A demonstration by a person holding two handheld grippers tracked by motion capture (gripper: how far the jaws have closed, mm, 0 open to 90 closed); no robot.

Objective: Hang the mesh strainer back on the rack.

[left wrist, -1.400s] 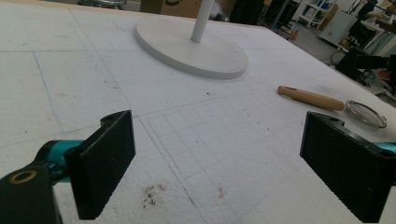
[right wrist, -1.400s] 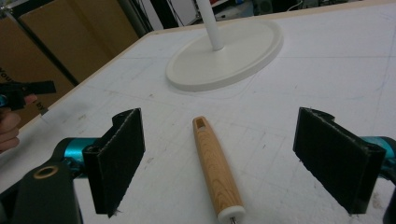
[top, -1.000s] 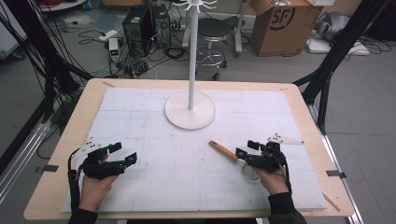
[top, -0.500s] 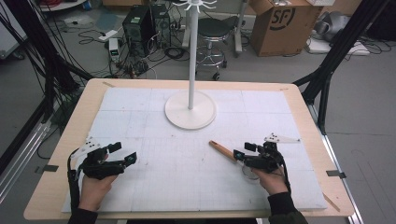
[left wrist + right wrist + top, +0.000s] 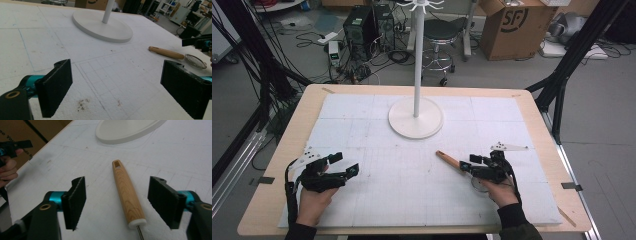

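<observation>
The right tool (image 5: 116, 202) has its jaws spread wide and straddles the wooden handle (image 5: 127, 192) of a small strainer (image 5: 196, 60). The handle lies flat on the white surface (image 5: 377, 200), between the two pads and touching neither. Its hole end points toward the stand (image 5: 416, 117), and its white collar end sits low in the right gripper view, nearest the tool. This alignment puts the pads on either side of the handle's thick part, which appears chosen so that closing them would pinch the wood across its width (judged from the pose alone). The mesh bowl lies under the right hand in the high view, mostly hidden.

The left tool (image 5: 343, 164) is likewise spread, holds nothing, and hovers near the surface's left front, well apart from the strainer, evidently parked clear of the work.
</observation>
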